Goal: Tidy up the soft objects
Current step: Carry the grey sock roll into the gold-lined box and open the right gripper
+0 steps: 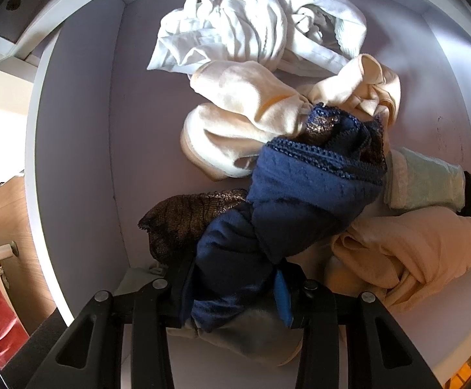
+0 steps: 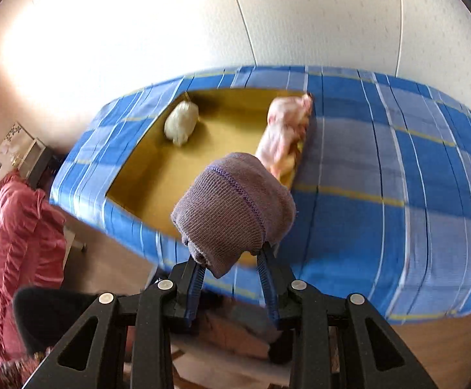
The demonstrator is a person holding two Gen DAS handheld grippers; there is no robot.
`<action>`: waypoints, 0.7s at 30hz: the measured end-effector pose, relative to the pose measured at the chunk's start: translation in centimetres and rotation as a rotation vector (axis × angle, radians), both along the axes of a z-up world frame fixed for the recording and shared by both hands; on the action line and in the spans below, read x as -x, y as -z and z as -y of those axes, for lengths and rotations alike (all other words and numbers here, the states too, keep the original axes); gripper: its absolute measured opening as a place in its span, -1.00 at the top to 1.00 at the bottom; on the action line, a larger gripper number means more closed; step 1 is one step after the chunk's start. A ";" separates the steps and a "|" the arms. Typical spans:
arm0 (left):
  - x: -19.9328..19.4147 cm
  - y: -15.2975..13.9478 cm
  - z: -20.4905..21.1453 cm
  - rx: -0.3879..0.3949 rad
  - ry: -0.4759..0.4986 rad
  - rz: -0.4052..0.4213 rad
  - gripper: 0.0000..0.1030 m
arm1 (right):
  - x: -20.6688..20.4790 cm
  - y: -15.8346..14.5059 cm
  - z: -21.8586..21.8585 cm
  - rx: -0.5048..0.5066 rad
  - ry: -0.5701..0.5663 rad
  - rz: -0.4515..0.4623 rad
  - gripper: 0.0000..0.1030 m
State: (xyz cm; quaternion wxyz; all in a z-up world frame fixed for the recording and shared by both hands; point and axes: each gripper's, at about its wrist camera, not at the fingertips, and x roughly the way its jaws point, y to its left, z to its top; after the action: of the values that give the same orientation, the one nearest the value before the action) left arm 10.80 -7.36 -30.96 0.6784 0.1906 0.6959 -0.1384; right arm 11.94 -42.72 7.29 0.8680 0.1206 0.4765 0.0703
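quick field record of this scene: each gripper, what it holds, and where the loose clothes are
left gripper: shut on navy lace garment, over white drawer
right gripper: shut on purple knit sock
drawer contents: white garment, cream garment, beige garment
bed: pale sock ball, pink garment

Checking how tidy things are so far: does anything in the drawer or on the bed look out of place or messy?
Yes. In the white drawer, the garments lie crumpled and overlapping, not folded: a white garment, a cream one, and a navy lace-trimmed piece draped across them, bunched in the left gripper.
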 end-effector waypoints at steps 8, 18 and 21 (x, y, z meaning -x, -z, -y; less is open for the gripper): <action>0.0 0.0 0.3 -0.001 0.001 0.000 0.20 | -8.4 0.1 -1.3 0.126 0.033 -0.006 0.38; -0.1 0.2 -0.2 0.011 -0.005 -0.005 0.20 | -16.1 2.7 -3.1 0.162 0.072 -0.050 0.38; -0.2 0.2 -0.2 0.011 -0.005 -0.006 0.20 | -17.7 3.7 -3.2 0.199 0.077 -0.065 0.38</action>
State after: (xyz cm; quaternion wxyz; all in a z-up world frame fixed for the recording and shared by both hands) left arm 10.98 -7.15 -31.15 0.6777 0.1849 0.6976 -0.1409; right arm 29.66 -39.51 3.57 0.8620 0.0543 0.5038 -0.0149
